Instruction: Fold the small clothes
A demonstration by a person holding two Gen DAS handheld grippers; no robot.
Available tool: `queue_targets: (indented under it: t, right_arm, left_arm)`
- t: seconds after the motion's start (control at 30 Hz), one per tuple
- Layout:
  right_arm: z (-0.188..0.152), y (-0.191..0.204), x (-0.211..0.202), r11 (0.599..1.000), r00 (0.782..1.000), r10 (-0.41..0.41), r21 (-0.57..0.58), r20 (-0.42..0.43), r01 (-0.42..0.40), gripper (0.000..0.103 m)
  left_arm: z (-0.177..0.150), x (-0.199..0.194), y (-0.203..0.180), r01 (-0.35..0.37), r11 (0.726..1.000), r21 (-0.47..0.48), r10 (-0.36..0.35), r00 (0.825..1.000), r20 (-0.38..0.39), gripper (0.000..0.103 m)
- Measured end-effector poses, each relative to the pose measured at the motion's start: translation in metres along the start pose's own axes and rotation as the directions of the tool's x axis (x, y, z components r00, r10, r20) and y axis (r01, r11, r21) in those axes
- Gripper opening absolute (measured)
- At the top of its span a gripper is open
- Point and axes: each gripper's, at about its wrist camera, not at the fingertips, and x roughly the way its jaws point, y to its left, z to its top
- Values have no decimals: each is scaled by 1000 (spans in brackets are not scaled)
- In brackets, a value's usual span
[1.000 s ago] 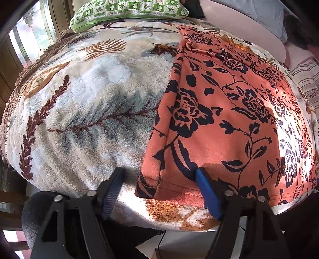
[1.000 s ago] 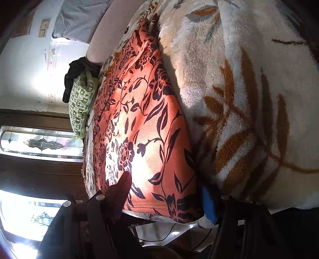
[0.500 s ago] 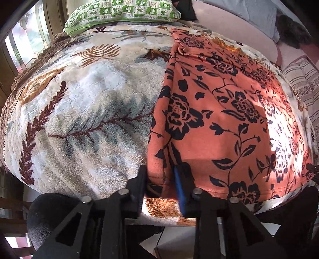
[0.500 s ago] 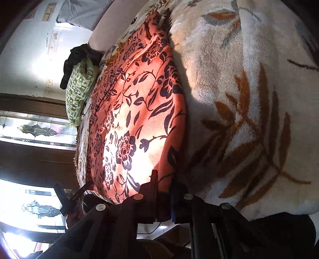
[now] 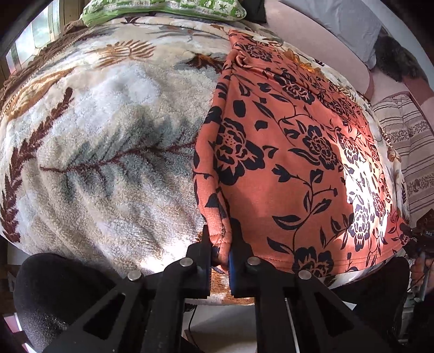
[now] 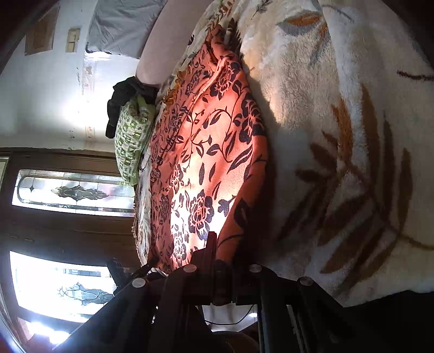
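Left-wrist view: the orange floral garment [image 5: 293, 152] lies spread over the right half of the frame on a plush leaf-print blanket [image 5: 108, 152]. My left gripper [image 5: 220, 252], at lower centre, has just been closing and now pinches the garment's near left corner, the cloth bunched between the jaws. A green patterned pillow [image 5: 162, 6] lies along the top edge; a striped cushion [image 5: 407, 152] sits at the right edge, beside the garment's far side. Bare blanket fills the left half.

Right-wrist view: my right gripper [image 6: 222, 274], at lower centre, is clamped on the garment's [image 6: 206, 152] other near corner. The green pillow [image 6: 133, 146] and a dark bundle [image 6: 122, 103] lie at the left. Open blanket [image 6: 339, 152] fills the right half; its near edge runs just above the gripper arms.
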Motion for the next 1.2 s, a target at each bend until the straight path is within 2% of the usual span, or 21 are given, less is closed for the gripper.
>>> queue_targets:
  t: [0.07, 0.13, 0.23, 0.3, 0.4, 0.5, 0.57, 0.6, 0.63, 0.67, 0.7, 0.73, 0.77, 0.83, 0.9, 1.0, 1.07, 1.13, 1.2]
  right_arm:
    - [3, -7, 6, 1000, 1000, -1, 29, -18, 2, 8]
    - [7, 1, 5, 999, 999, 36, 22, -6, -36, 8]
    - [28, 29, -2, 995, 995, 93, -23, 31, -92, 8]
    - [56, 52, -5, 989, 988, 138, -59, 62, -134, 8]
    - [115, 90, -11, 972, 965, 219, -116, 143, -203, 8]
    - [183, 128, -8, 961, 941, 250, -180, 230, -211, 8]
    - [228, 133, 6, 955, 921, 285, -158, 264, -251, 12]
    - [249, 134, 18, 954, 919, 287, -165, 270, -249, 12]
    - [269, 130, 31, 963, 929, 251, -166, 273, -211, 24]
    - [285, 120, 47, 982, 943, 176, -122, 281, -147, 65]
    - [294, 106, 63, 997, 955, 67, -50, 288, -55, 91]
    - [294, 92, 73, 999, 953, -33, 11, 300, 31, 103]
    - [289, 79, 76, 999, 953, -45, 27, 301, 39, 103]
    - [264, 67, 68, 999, 939, -27, 26, 343, 19, 103]
    - [229, 69, 58, 998, 939, -12, -47, 344, 30, 103]
    - [175, 58, 51, 998, 945, -32, -44, 326, 49, 103]
    - [149, 46, 52, 998, 941, -54, -4, 334, 59, 103]
    - [139, 32, 64, 998, 952, -59, 53, 300, 45, 103]
    - [142, 37, 72, 997, 946, -78, 51, 315, 65, 103]
  left_arm:
    - [4, -6, -4, 21, 1000, 10, -21, 1000, 6, 9]
    - [14, -20, -11, 61, 998, 30, -62, 997, 35, 9]
    - [51, -46, -29, 121, 989, 82, -130, 985, 113, 9]
    - [92, -62, -41, 157, 981, 112, -175, 968, 179, 9]
    - [166, -78, -57, 180, 972, 151, -218, 930, 297, 9]
    - [240, -65, -68, 138, 981, 134, -181, 902, 392, 11]
    - [282, -35, -73, 99, 988, 116, -140, 887, 440, 15]
    - [302, -10, -74, 63, 992, 107, -104, 895, 435, 37]
    - [320, 18, -75, 15, 996, 84, -47, 917, 396, 69]
    - [332, 47, -72, -38, 997, 62, 13, 935, 354, 79]
    - [339, 72, -66, -77, 996, 46, 59, 951, 305, 81]
    - [338, 89, -57, -115, 993, 19, 107, 962, 252, 81]
    - [334, 97, -48, -129, 992, -6, 127, 966, 226, 80]
    - [311, 84, -30, -84, 995, -54, 96, 955, 282, 80]
    - [278, 59, -16, -40, 995, -93, 70, 938, 340, 81]
    - [224, 42, -9, 79, 991, -112, -39, 946, 321, 81]
    - [195, 47, -15, 142, 982, -124, -100, 952, 291, 81]
    - [182, 66, -26, 172, 974, -148, -136, 964, 229, 81]
    - [184, 85, -36, 174, 971, -166, -141, 971, 192, 81]
